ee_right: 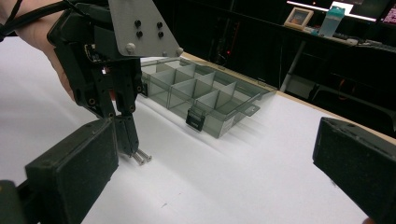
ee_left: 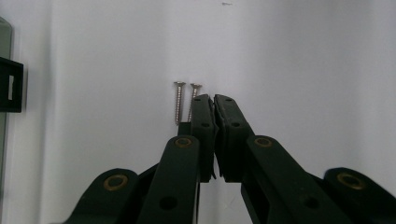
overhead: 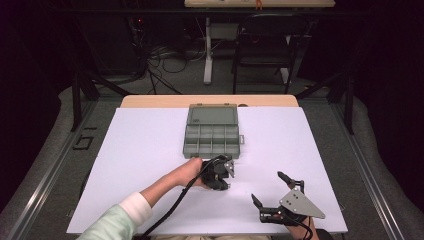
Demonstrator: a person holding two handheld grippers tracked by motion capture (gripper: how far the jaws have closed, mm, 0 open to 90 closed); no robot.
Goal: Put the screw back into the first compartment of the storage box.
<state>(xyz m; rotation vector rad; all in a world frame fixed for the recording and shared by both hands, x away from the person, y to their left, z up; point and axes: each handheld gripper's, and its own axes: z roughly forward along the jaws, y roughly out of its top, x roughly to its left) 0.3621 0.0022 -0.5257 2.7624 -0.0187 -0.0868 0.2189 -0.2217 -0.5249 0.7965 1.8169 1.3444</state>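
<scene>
White tbl [overhead: 150, 150] w/ parts box [overhead: 212, 131], dark rm behind.

Lighting is even and bright on the white table sheet [overhead: 150, 165], while the surrounding room falls into near darkness. Shadows on the sheet are soft and short. The high view is grainy and low in detail, with slight bowing at its edges. In the left gripper view the sheet washes out toward pale glare; the two screws [ee_left: 186, 100] remain fairly sharp, the near jaws soft. In the right gripper view the near pads [ee_right: 74, 168] blur.
</scene>
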